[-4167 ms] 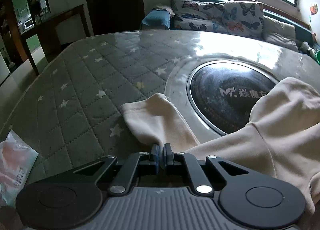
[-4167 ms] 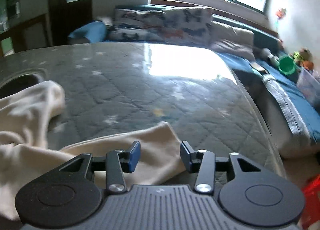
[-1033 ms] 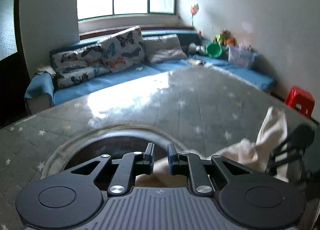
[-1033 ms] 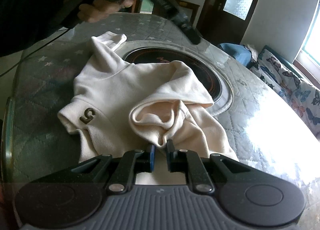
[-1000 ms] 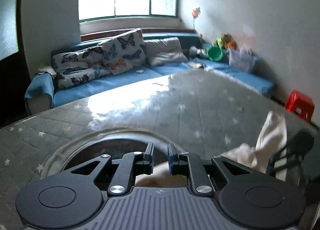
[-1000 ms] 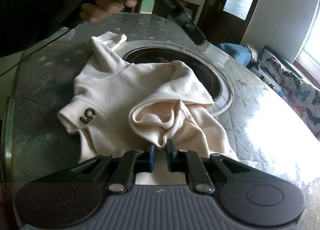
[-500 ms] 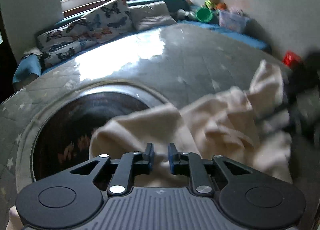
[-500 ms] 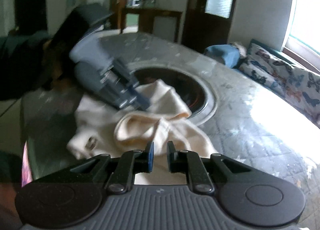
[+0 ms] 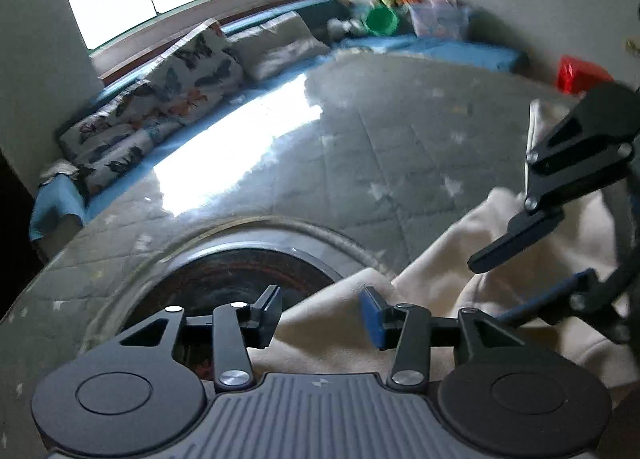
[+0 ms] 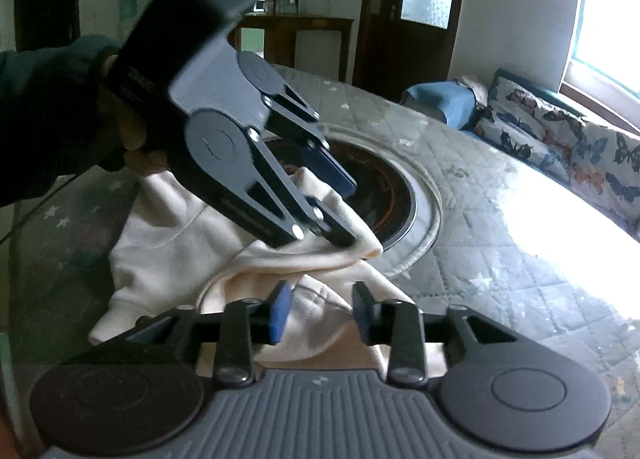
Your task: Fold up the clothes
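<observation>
A cream sweatshirt (image 10: 168, 243) lies bunched on the quilted grey table (image 10: 500, 283), partly over the round black inset (image 10: 388, 195). It also shows in the left wrist view (image 9: 460, 259). My left gripper (image 9: 320, 315) is open just above the cloth; from the right wrist view it (image 10: 348, 211) hangs over a folded edge, jaws apart. My right gripper (image 10: 318, 313) is open over a cream fold and holds nothing. In the left wrist view it (image 9: 532, 271) is at the right, open above the cloth.
The table (image 9: 400, 147) has a glossy star-patterned cover and a black round inset (image 9: 240, 279). A blue couch with butterfly pillows (image 9: 168, 79) runs behind it. A red stool (image 9: 580, 73) stands at the far right. A dark wooden cabinet (image 10: 296, 39) is behind.
Both grippers have opened and let go of the sweatshirt's parts they held half a second ago. The cloth now lies folded over itself between them.
</observation>
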The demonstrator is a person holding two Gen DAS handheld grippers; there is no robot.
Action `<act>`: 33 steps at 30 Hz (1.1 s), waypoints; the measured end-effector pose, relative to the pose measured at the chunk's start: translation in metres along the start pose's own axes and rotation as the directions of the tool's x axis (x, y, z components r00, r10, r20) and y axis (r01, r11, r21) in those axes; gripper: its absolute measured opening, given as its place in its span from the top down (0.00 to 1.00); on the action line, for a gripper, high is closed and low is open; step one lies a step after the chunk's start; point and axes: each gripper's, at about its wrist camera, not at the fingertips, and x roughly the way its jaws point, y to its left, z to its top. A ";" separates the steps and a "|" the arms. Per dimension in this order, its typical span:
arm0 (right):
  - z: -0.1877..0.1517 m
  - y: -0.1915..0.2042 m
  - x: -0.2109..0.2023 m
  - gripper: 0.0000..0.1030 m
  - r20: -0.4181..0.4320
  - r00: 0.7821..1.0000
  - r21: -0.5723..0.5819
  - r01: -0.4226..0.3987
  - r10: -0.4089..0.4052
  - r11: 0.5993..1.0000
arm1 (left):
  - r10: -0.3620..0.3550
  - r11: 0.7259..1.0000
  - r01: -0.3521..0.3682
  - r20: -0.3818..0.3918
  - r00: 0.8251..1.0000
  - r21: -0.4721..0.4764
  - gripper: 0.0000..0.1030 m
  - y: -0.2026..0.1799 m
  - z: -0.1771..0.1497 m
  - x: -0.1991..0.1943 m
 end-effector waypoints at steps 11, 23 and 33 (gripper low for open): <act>-0.004 -0.004 0.009 0.84 -0.028 0.999 0.021 -0.037 0.038 0.999 | -0.096 0.995 0.096 0.043 0.994 0.003 0.75 -0.001 -0.010 0.011; 0.021 -0.079 0.002 0.92 0.057 0.979 0.228 0.178 -0.195 0.957 | 0.176 0.962 -0.129 0.184 0.967 -0.241 0.84 0.058 -0.003 -0.036; 0.031 -0.143 0.016 0.81 0.040 0.916 0.397 0.352 -0.399 0.848 | 0.357 0.782 -0.291 0.014 0.934 -0.551 0.65 0.114 -0.010 0.014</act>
